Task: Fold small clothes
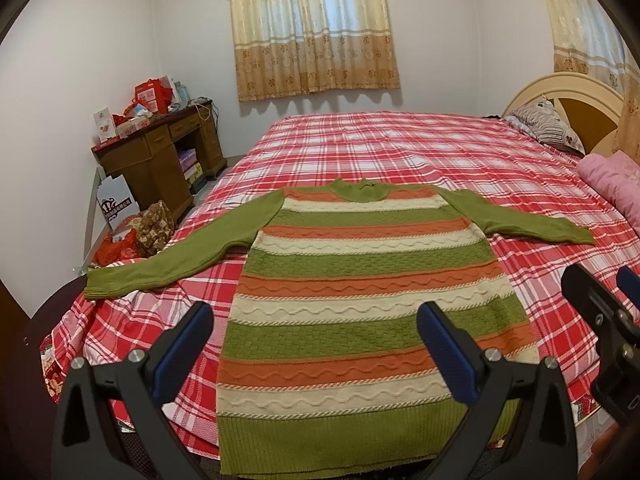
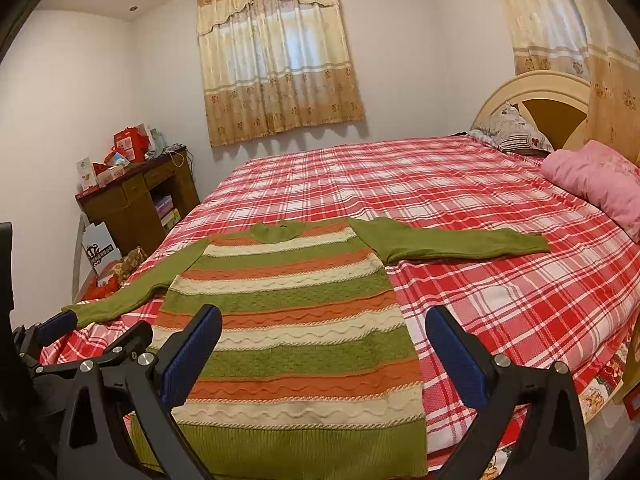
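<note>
A knitted sweater (image 1: 360, 280) with green, orange and cream stripes lies flat on the bed, hem toward me, both green sleeves spread out to the sides. It also shows in the right wrist view (image 2: 288, 328). My left gripper (image 1: 316, 320) is open and empty, hovering above the sweater's lower part. My right gripper (image 2: 324, 324) is open and empty too, above the sweater's lower right side. The right gripper's fingers (image 1: 592, 300) show at the right edge of the left wrist view, and the left gripper's finger (image 2: 56, 326) shows at the left edge of the right wrist view.
The bed has a red plaid sheet (image 1: 400, 148). A pink blanket (image 2: 600, 184) and a patterned pillow (image 2: 516, 128) lie by the headboard. A cluttered wooden desk (image 1: 160, 152) stands at the left wall, with bags (image 1: 136, 236) on the floor beside the bed.
</note>
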Demonstrator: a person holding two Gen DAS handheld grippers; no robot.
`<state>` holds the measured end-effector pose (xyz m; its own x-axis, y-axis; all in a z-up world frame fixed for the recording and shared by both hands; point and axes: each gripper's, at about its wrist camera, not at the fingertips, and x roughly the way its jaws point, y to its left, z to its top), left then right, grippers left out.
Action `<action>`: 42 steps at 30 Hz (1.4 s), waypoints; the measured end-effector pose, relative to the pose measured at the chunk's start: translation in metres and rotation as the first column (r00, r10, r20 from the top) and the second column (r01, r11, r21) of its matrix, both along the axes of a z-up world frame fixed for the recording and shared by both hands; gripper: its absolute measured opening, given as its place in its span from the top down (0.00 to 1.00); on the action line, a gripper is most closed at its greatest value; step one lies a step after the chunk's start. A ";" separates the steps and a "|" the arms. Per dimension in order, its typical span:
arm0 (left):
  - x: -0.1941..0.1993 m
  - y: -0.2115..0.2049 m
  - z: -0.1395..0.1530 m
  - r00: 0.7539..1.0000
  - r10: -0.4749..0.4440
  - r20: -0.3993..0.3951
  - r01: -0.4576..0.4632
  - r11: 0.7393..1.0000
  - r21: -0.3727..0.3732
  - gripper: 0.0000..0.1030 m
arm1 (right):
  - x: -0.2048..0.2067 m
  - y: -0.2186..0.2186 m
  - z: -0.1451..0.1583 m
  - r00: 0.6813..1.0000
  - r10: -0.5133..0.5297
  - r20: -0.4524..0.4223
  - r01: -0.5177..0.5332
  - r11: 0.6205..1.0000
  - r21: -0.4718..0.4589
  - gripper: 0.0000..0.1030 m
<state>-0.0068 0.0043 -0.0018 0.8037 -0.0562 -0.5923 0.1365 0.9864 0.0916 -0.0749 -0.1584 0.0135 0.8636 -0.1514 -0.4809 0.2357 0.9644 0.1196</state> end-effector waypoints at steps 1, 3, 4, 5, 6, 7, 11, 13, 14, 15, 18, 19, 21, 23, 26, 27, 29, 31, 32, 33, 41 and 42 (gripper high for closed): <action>0.000 0.000 0.000 1.000 -0.001 -0.001 0.001 1.000 0.000 0.00 | 0.000 0.000 0.000 1.000 0.001 0.001 -0.001 1.000 0.000 0.01; 0.000 0.000 0.000 1.000 -0.002 -0.004 0.002 1.000 0.000 0.00 | 0.000 0.001 0.000 1.000 0.001 0.002 -0.001 1.000 -0.002 0.01; -0.001 0.000 -0.001 1.000 -0.001 -0.004 0.001 1.000 0.001 0.00 | 0.000 0.000 0.000 1.000 0.000 0.001 0.000 1.000 -0.003 0.01; -0.001 0.000 -0.001 1.000 -0.001 -0.003 0.001 1.000 0.000 0.00 | 0.000 0.000 0.000 1.000 0.000 0.001 0.000 1.000 -0.002 0.01; 0.000 0.000 -0.001 1.000 -0.001 -0.003 0.001 1.000 -0.001 0.00 | 0.000 0.000 0.000 1.000 0.001 0.001 -0.001 1.000 0.000 0.01; 0.000 0.000 -0.001 1.000 -0.002 -0.003 0.002 1.000 -0.001 0.00 | 0.000 0.000 0.000 1.000 0.001 0.001 -0.001 1.000 0.000 0.01; 0.000 -0.001 0.000 1.000 -0.001 -0.002 0.001 1.000 0.000 0.00 | 0.000 0.000 0.000 1.000 -0.001 -0.001 0.001 1.000 0.001 0.01; -0.001 -0.001 -0.001 1.000 -0.001 -0.002 0.001 1.000 0.000 0.00 | 0.000 -0.001 -0.001 1.000 -0.001 0.000 0.001 1.000 0.002 0.01; -0.001 0.000 -0.001 1.000 -0.001 -0.002 0.001 1.000 0.000 0.00 | 0.000 0.000 -0.002 1.000 -0.001 0.000 0.001 1.000 0.001 0.01; 0.000 -0.001 0.000 1.000 -0.001 -0.003 0.001 1.000 0.000 0.00 | 0.000 0.000 -0.002 1.000 0.000 0.000 0.000 1.000 0.001 0.01; -0.001 -0.001 -0.001 1.000 -0.001 -0.003 0.001 1.000 -0.001 0.00 | 0.000 -0.001 -0.002 1.000 0.002 0.000 -0.002 1.000 0.001 0.01; -0.001 -0.001 -0.001 1.000 -0.002 -0.003 0.002 1.000 -0.001 0.00 | 0.000 -0.001 -0.002 1.000 0.001 0.000 -0.001 1.000 0.001 0.01; -0.001 -0.001 -0.001 1.000 -0.003 -0.004 0.003 1.000 -0.001 0.00 | 0.000 0.000 -0.002 1.000 0.002 0.000 -0.002 1.000 0.001 0.01; -0.001 -0.001 -0.001 1.000 -0.002 -0.003 0.002 1.000 0.000 0.00 | 0.000 0.000 -0.002 1.000 0.001 -0.001 -0.001 1.000 0.001 0.01; -0.001 -0.001 -0.001 1.000 -0.002 -0.003 0.002 1.000 0.000 0.00 | 0.000 -0.001 -0.004 1.000 0.003 -0.004 -0.003 1.000 0.006 0.01; -0.001 -0.001 -0.001 1.000 -0.002 -0.004 0.002 1.000 -0.001 0.00 | -0.001 0.001 -0.005 1.000 0.005 -0.005 -0.005 1.000 0.008 0.01; -0.001 -0.001 -0.001 1.000 -0.002 -0.003 0.002 1.000 0.000 0.00 | 0.000 0.001 -0.006 1.000 0.006 -0.006 -0.006 1.000 0.010 0.01; -0.001 -0.001 -0.001 1.000 -0.002 -0.003 0.002 1.000 0.000 0.00 | 0.000 0.002 -0.006 1.000 0.006 -0.006 -0.006 1.000 0.009 0.01; -0.001 -0.001 -0.001 1.000 -0.002 -0.003 0.002 1.000 0.000 0.00 | 0.000 0.001 -0.006 1.000 0.005 -0.006 -0.005 1.000 0.009 0.01; -0.001 -0.001 -0.001 1.000 -0.001 -0.004 0.001 1.000 0.000 0.00 | 0.000 0.001 -0.006 1.000 0.004 -0.006 -0.004 1.000 0.009 0.01; -0.001 -0.001 -0.001 1.000 -0.002 -0.003 0.002 1.000 -0.001 0.00 | 0.000 0.002 -0.006 1.000 0.004 -0.007 -0.004 1.000 0.010 0.01; -0.001 -0.001 -0.001 1.000 -0.001 -0.003 0.001 1.000 0.000 0.00 | 0.000 0.001 -0.006 1.000 0.005 -0.007 -0.005 1.000 0.010 0.01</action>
<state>-0.0076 0.0032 -0.0028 0.8018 -0.0573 -0.5948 0.1381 0.9862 0.0912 -0.0748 -0.1572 0.0076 0.8607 -0.1420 -0.4888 0.2317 0.9644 0.1278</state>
